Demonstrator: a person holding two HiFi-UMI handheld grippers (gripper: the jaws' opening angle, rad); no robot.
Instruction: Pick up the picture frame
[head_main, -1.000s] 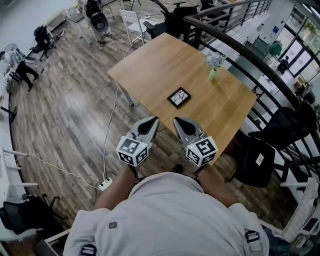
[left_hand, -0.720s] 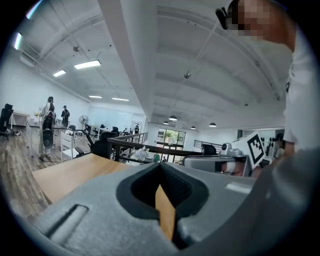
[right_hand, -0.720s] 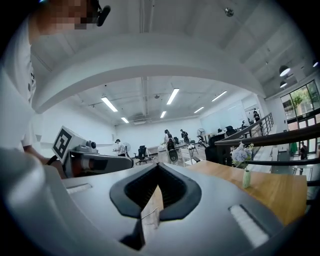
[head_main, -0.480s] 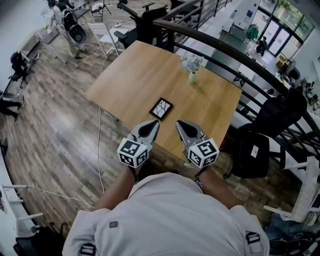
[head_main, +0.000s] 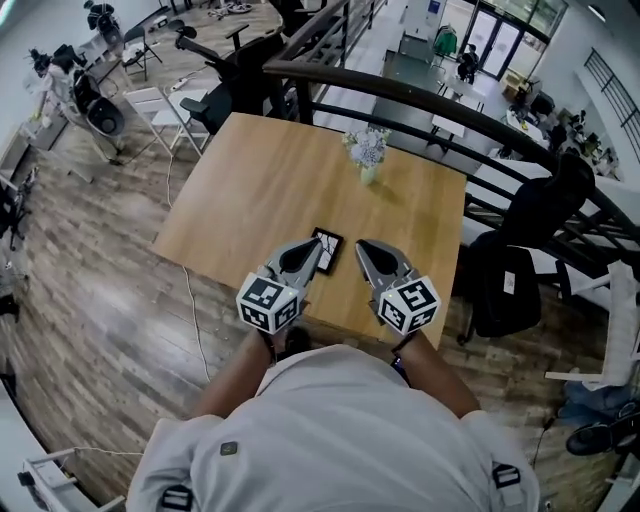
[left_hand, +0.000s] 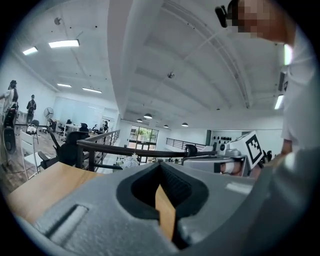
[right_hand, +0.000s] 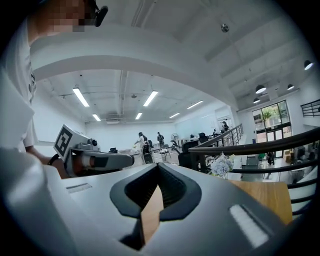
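Either side of the picture frame (head_main: 330, 251): closed jaws
Left gripper (head_main: 311, 244) overlaps its left edge, right gripper (head_main: 362, 246) just right; both closed, empty.

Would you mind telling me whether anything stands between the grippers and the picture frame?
Nothing visible does. The picture frame lies flat on the table close to its near edge, right ahead of the shut left gripper and right gripper. The only other thing there, the flower vase, stands well beyond the frame.
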